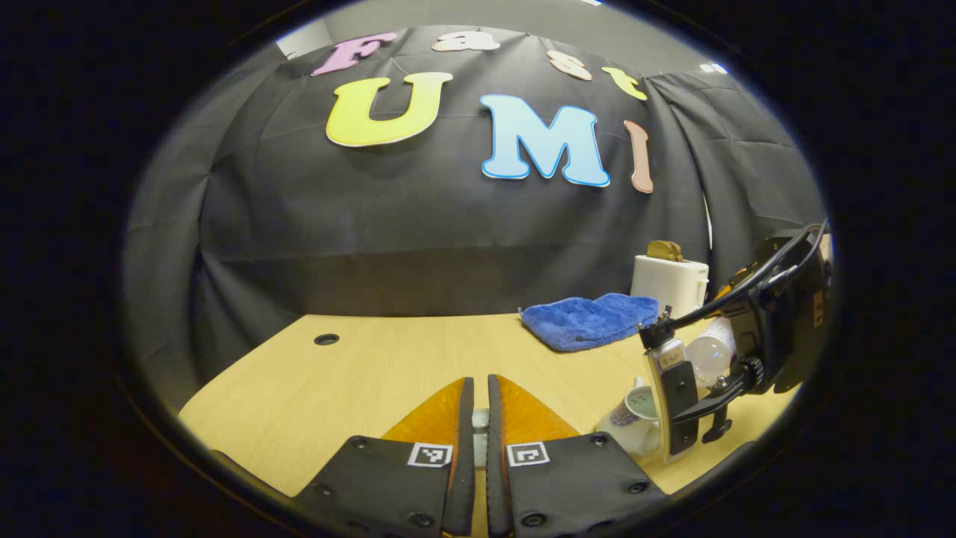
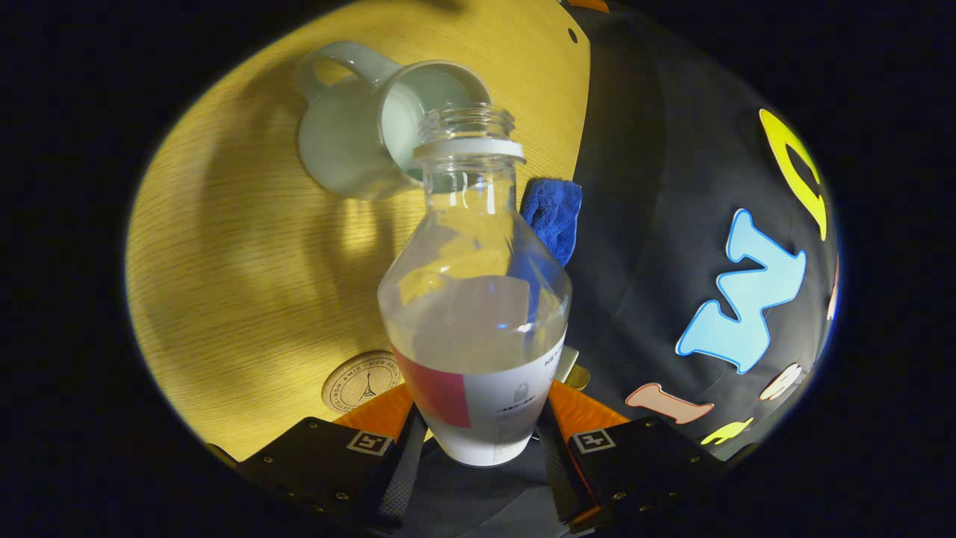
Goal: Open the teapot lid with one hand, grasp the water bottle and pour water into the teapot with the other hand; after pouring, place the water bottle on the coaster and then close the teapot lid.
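Observation:
In the right gripper view my right gripper [image 2: 478,422] is shut on the base of a clear, uncapped water bottle [image 2: 474,299] with a red and white label. The bottle is tipped, with its mouth over the open top of the white teapot [image 2: 351,142]. Water lies in the bottle's lower part. A round cork coaster [image 2: 364,382] sits on the table beside the gripper. In the left gripper view my left gripper [image 1: 480,382] is held nearly closed, with a small white piece, seemingly the lid [image 1: 482,422], between its fingers. To the right, the right gripper [image 1: 694,396] tilts the bottle [image 1: 709,350] over the teapot [image 1: 635,427].
A blue cloth [image 1: 590,320] lies at the back of the wooden table [image 1: 336,388], next to a white box-shaped appliance [image 1: 670,282] with something brown on top. A cable hole [image 1: 326,339] sits at the table's back left. The cloth [image 2: 553,213] also lies beyond the bottle.

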`<act>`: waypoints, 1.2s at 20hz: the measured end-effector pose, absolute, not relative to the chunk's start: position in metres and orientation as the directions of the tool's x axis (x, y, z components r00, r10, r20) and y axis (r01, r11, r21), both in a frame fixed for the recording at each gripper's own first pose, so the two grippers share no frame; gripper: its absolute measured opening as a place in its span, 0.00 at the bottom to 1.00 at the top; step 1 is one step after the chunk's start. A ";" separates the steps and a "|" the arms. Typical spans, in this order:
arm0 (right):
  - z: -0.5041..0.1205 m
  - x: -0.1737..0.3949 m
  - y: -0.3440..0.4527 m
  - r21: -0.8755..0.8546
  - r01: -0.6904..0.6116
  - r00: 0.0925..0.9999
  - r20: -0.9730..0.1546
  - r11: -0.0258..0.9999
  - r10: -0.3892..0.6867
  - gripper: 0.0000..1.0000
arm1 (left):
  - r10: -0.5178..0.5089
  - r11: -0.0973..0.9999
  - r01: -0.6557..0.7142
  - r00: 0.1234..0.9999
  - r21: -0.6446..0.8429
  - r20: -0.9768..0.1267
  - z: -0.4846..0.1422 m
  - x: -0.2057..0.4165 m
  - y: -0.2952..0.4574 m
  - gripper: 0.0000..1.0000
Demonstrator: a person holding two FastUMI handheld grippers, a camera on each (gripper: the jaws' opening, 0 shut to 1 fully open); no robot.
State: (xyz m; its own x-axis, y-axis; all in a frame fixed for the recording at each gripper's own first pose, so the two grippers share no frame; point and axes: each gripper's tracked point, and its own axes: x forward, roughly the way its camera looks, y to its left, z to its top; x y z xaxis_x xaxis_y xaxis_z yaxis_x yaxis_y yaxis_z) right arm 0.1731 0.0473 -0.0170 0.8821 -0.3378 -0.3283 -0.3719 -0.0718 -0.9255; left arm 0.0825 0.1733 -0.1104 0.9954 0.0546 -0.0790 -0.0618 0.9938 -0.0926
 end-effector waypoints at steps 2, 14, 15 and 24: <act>-0.012 0.176 0.051 -0.925 -0.362 0.890 -0.306 -0.116 -0.337 0.72 | 0.054 0.993 -0.062 0.995 -0.099 -0.081 -0.111 0.082 0.173 0.14; 0.005 0.188 0.051 -0.911 -0.330 0.913 -0.242 -0.247 -0.328 0.72 | 0.070 0.987 -0.081 0.994 -0.136 -0.086 -0.118 0.082 0.178 0.14; 0.008 0.188 0.052 -0.910 -0.325 0.916 -0.235 -0.257 -0.326 0.72 | 0.070 0.987 -0.081 0.994 -0.138 -0.085 -0.117 0.083 0.177 0.14; 0.027 0.190 0.058 -0.899 -0.301 0.928 -0.201 -0.317 -0.313 0.73 | 0.085 0.981 -0.096 0.994 -0.167 -0.072 -0.116 0.084 0.178 0.14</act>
State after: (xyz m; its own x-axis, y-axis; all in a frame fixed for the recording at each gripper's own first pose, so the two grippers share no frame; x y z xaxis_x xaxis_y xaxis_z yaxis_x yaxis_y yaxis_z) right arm 0.1899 0.0577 0.0267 0.9285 -0.3125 -0.2006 -0.3011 -0.3174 -0.8992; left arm 0.0836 0.1775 -0.1159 0.9938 0.0851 -0.0720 -0.0961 0.9813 -0.1668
